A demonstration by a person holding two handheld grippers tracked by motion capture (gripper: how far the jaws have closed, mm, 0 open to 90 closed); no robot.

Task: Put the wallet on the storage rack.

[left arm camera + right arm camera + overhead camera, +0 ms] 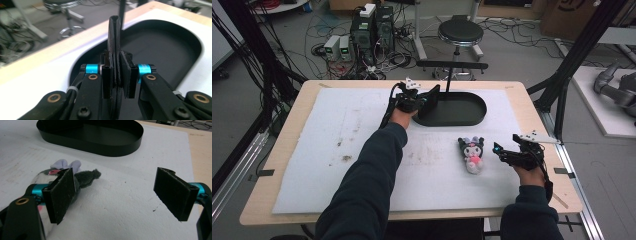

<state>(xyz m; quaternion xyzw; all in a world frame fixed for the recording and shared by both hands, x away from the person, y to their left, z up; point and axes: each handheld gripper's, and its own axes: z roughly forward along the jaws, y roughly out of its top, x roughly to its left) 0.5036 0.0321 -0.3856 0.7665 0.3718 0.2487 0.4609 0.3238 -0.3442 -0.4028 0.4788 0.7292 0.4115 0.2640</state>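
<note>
Left and lower centre of the high view: bare white mat [337, 150], open passage. Obstacles: black tray [462, 112] at upper centre, plush toy [472, 155] right of centre.

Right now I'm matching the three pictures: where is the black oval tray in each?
High view: black oval tray at table centre, far side.
Left gripper view: its rim pinched in the shut left tool.
Right gripper view: top centre.
Shared landmark: white foam mat.
</note>
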